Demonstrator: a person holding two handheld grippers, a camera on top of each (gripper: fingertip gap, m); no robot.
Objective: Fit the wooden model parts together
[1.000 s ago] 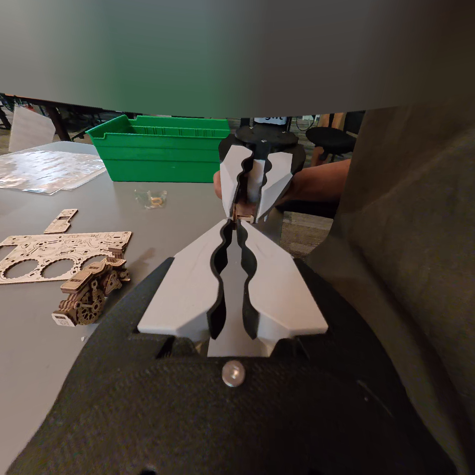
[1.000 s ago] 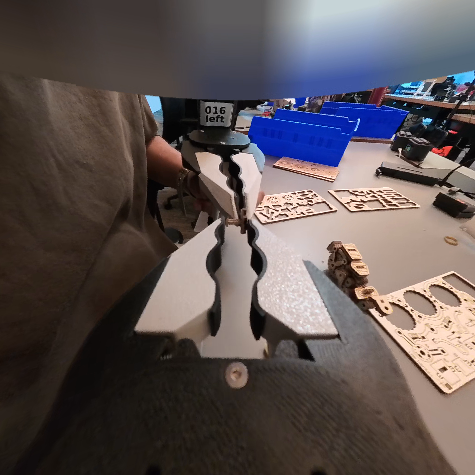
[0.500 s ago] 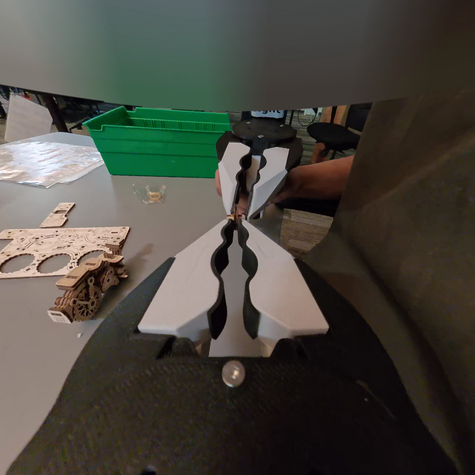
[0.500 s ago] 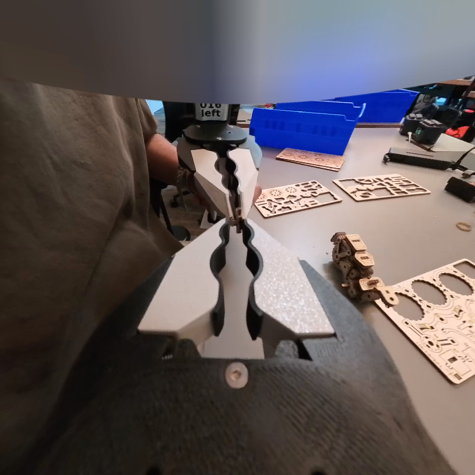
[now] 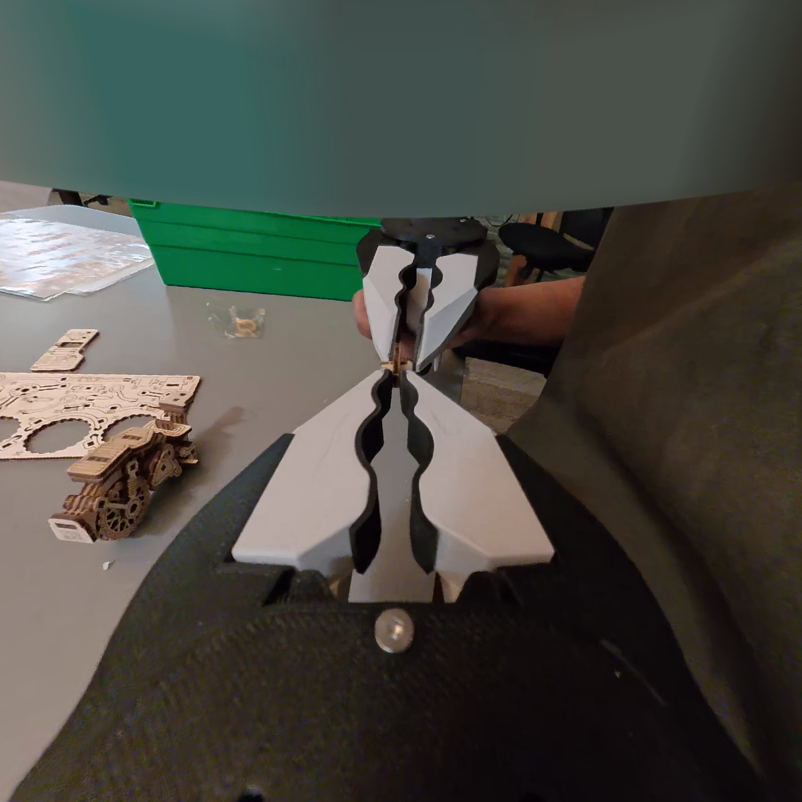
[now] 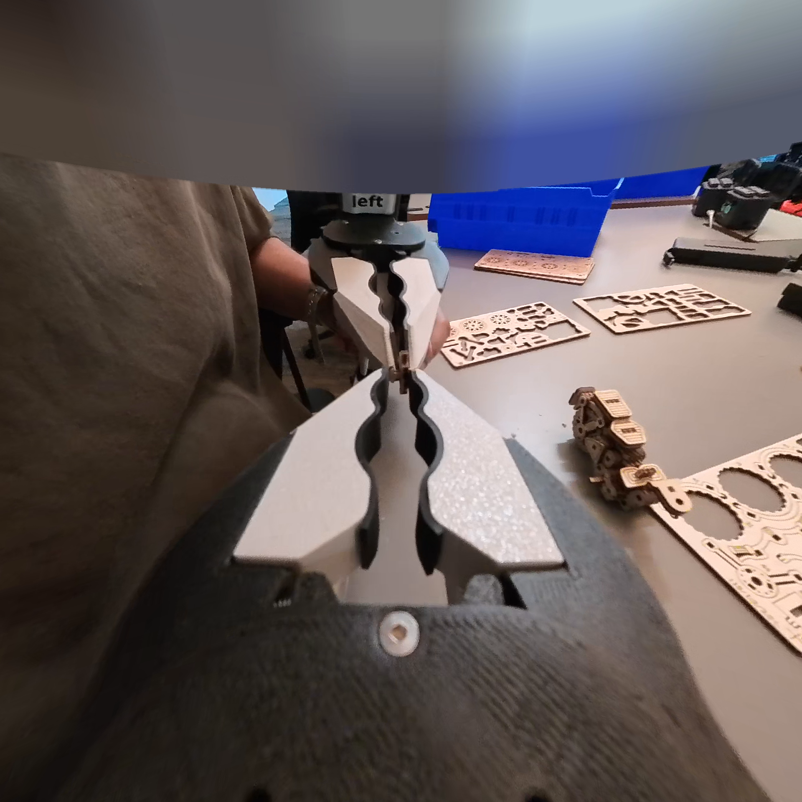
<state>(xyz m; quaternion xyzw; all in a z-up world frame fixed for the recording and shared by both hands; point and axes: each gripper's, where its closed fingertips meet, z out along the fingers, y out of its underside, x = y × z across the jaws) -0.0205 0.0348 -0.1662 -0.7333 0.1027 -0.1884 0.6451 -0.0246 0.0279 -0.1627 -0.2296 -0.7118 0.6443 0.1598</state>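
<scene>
My two grippers meet tip to tip above the table's near edge. In the left wrist view my left gripper is shut on a small wooden part. It touches a brown wooden part pinched in my right gripper facing it. In the right wrist view my right gripper is shut on its small part. The left gripper faces it with a small part. The two parts touch; the joint is too small to read. A partly built wooden model lies on the grey table.
Punched wooden sheets lie around the model. A green bin, a small bag, a foil sheet, a blue bin and black devices stand farther back. A person's torso is close beside the grippers. Left tips and right tips are each some 20 centimetres from the model.
The two grippers have closed the gap between their tips, and the small parts they hold now touch. Both stay shut.
</scene>
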